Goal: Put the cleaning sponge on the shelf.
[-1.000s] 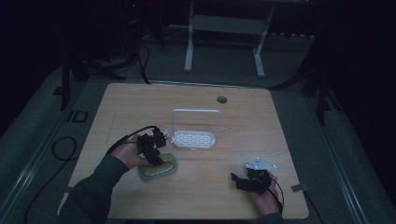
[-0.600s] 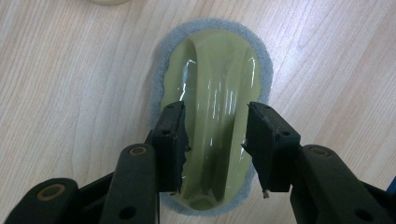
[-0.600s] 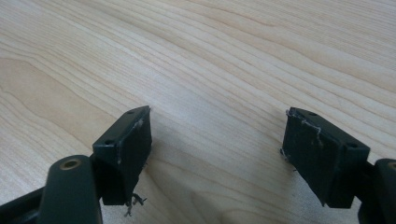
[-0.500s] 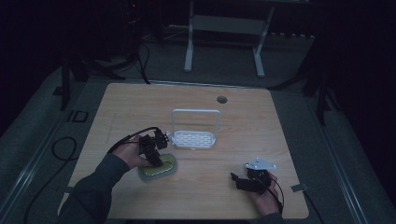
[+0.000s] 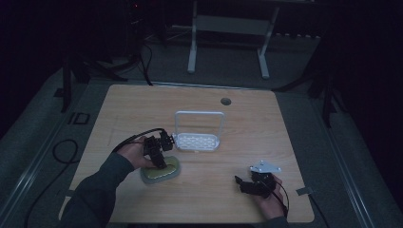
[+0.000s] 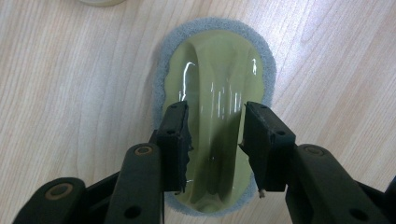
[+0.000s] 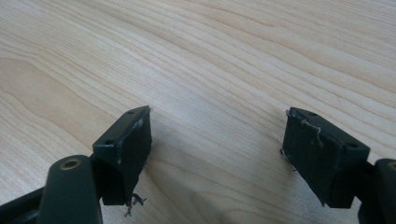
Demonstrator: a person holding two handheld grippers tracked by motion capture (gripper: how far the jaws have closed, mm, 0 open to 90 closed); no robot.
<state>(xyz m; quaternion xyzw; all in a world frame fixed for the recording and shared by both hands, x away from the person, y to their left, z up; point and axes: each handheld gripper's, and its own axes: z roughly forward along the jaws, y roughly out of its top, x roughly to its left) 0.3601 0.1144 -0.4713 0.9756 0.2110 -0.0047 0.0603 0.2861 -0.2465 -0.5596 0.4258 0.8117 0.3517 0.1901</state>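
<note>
Over on the left of the wooden table (image 5: 142, 104), the left gripper (image 5: 159, 154) is down on the scrubber (image 5: 161, 172), a pale green glossy grip on a grey sponge base, lying just in front of the white rack (image 5: 197, 135). From the left gripper view, the two black jaws straddle the raised green handle ridge (image 6: 217, 107), one on each side, close against it; whether they are truly squeezing it I cannot tell, though they are clearly not spread wide. The grey sponge rim (image 6: 163, 79) sits flat on the wood.

Centre of the table, the white rack stands with its handle loop upright and its slotted tray facing the person. A small round hole (image 5: 225, 101) sits near the far edge.

On the right, the right gripper (image 5: 247, 183) hovers low near the front edge, well apart from the scrubber, its jaws spread wide over bare wood with nothing between them.
</note>
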